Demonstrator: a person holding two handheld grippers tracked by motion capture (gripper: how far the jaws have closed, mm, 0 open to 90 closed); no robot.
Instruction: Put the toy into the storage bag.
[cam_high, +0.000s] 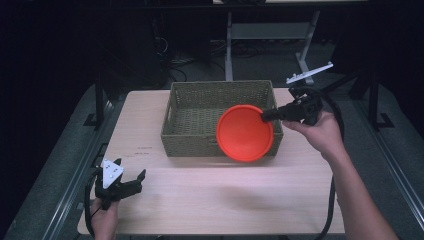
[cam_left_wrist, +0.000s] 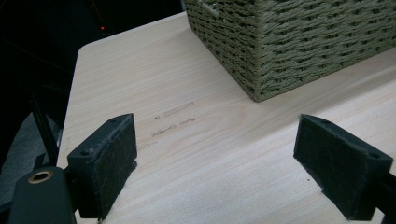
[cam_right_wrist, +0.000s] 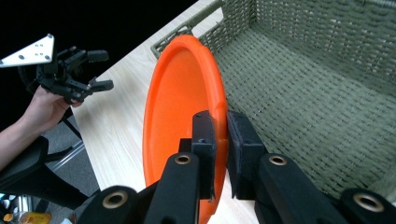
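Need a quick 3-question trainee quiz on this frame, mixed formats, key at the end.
1. True or false: the right tongs grip the orange plate by its rim.
2. The left tongs are: A) open over bare table, B) shut on the basket, C) holding the plate.
3. Fill in: the plate is held on edge, tilted, at the basket's ____ wall.

Key: 1 true; 2 A; 3 front.

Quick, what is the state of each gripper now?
Left gripper: open, holding nothing.
Right gripper: closed on the rim of the orange plate.
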